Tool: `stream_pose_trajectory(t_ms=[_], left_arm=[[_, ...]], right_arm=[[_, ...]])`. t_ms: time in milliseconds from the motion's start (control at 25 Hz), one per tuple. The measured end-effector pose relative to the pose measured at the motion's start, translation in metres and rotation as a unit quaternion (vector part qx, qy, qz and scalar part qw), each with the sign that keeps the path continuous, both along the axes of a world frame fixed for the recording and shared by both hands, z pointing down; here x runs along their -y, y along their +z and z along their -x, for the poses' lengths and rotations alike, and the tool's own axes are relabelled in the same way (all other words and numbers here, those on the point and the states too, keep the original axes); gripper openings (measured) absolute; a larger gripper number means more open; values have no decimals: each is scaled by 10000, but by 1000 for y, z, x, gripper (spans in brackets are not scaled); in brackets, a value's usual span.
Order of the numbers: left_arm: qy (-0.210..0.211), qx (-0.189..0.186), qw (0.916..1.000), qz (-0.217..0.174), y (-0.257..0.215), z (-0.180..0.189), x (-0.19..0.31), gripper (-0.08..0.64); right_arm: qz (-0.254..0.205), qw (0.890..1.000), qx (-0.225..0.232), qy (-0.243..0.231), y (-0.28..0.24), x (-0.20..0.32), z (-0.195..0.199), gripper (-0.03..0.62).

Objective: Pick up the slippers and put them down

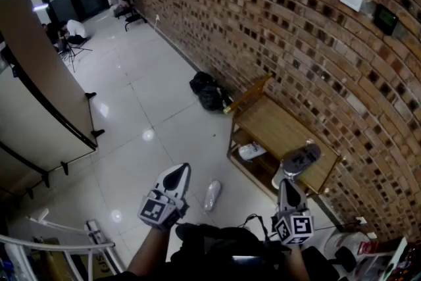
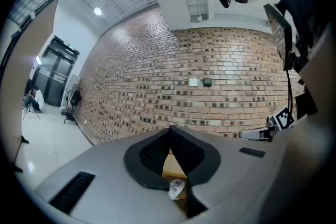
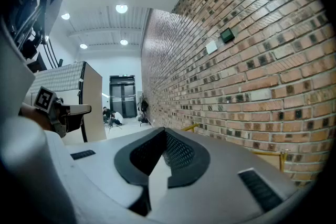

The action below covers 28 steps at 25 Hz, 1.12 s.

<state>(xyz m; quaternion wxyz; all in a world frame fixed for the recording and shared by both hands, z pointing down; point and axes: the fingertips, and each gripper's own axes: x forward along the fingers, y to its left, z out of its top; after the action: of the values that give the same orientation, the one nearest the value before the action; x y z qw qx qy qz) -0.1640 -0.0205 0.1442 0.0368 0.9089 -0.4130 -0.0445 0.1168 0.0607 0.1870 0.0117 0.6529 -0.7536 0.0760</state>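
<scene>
A grey slipper point(image 1: 301, 158) lies on top of the low wooden rack point(image 1: 276, 125), near its front edge. One white slipper point(image 1: 252, 151) sits on the rack's lower shelf, and I also glimpse it under the left jaws as the white slipper point(image 2: 176, 189). Another white slipper point(image 1: 212, 195) lies on the floor in front of the rack. My left gripper point(image 1: 179, 172) hovers beside the floor slipper, shut and empty. My right gripper point(image 1: 287, 183) is just short of the grey slipper, shut with nothing between its jaws. Both jaw pairs, left gripper point(image 2: 170, 128) and right gripper point(image 3: 164, 131), meet at the tips.
A brick wall point(image 1: 296, 23) runs behind the rack. Black bags point(image 1: 209, 92) lie on the floor at the wall beyond the rack. A beige partition point(image 1: 39, 95) stands at the left. A person point(image 1: 72, 29) sits far off near the dark doors.
</scene>
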Motion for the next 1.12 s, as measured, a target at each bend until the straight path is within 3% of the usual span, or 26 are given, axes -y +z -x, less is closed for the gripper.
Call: stream_pose_trajectory(t_ms=[160,680,1120], left_arm=[[10,52,10000,5,3,1,11,0],[-131,252,9980,564,45,21,20,0],[393,689,9940,752,89,27,52,0]], right_arm=[[-151,9999,33,39,-8,13,4,9],[549,9978,30,-367,28,33,35,9],[788,9957,-186,-458,71,78,83,9]])
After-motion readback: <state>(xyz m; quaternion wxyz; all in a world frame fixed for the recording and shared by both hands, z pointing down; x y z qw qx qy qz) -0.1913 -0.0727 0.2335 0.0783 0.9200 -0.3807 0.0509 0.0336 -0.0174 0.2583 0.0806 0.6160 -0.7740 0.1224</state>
